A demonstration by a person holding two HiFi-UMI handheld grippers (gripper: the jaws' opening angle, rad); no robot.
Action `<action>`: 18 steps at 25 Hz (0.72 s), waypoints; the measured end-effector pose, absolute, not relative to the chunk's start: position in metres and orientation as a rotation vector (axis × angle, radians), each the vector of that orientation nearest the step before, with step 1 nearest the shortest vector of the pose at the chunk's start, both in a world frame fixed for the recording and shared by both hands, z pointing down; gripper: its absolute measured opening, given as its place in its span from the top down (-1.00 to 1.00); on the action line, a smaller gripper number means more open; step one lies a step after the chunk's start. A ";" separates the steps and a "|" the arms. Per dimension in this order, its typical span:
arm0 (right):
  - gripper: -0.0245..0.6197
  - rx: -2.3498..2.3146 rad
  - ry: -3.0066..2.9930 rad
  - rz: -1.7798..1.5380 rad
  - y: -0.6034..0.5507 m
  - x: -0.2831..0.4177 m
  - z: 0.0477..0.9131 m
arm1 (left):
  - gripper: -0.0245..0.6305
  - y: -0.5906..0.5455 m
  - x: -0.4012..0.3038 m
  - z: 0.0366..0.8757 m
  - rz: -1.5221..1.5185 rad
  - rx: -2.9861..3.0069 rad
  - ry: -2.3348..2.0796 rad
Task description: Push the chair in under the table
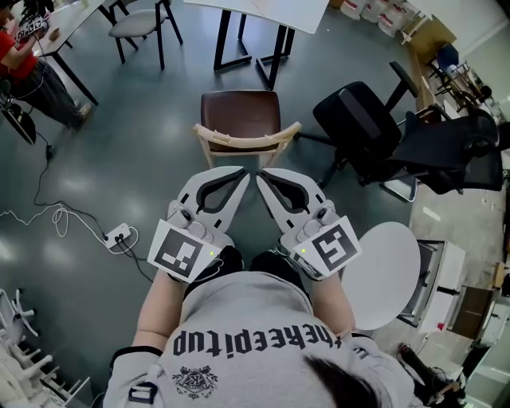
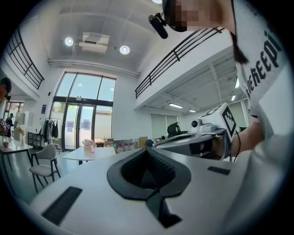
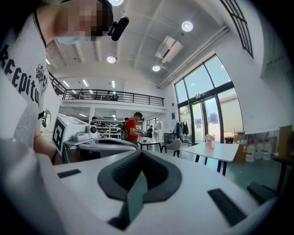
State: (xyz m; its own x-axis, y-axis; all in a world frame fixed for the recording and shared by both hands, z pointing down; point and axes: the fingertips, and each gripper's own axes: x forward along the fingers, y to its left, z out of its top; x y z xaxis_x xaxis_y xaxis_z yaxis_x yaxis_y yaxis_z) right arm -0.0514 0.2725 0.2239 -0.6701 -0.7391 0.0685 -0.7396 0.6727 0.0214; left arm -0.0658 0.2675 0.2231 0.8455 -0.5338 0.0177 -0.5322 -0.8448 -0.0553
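Note:
A chair with a brown seat and a pale wooden backrest stands on the grey floor, its back toward me. Beyond it is a white table on black legs. Both grippers are held level just short of the backrest, not touching it. My left gripper is shut and holds nothing, and so is my right gripper. Their tips nearly meet. The left gripper and right gripper views show shut jaws and the room, not the chair. The white table shows ahead to the right.
Black office chairs crowd the right side, close to the chair. A round white top is at my right. A power strip with cables lies on the floor at left. A grey chair and a person in red are far left.

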 end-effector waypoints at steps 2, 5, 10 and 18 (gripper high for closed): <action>0.89 1.284 -2.789 0.008 0.268 -0.051 0.226 | 0.89 0.265 -0.067 0.227 -0.081 -2.948 0.805; 0.89 1.361 -2.759 0.012 0.261 -0.046 0.227 | 0.89 0.259 -0.071 0.232 -0.079 -2.934 0.757; 0.89 1.385 -2.726 0.055 0.255 -0.039 0.233 | 0.89 0.247 -0.067 0.239 -0.071 -2.935 0.727; 0.88 1.371 -2.725 0.084 0.225 -0.024 0.241 | 0.89 0.215 -0.059 0.248 -0.076 -2.951 0.805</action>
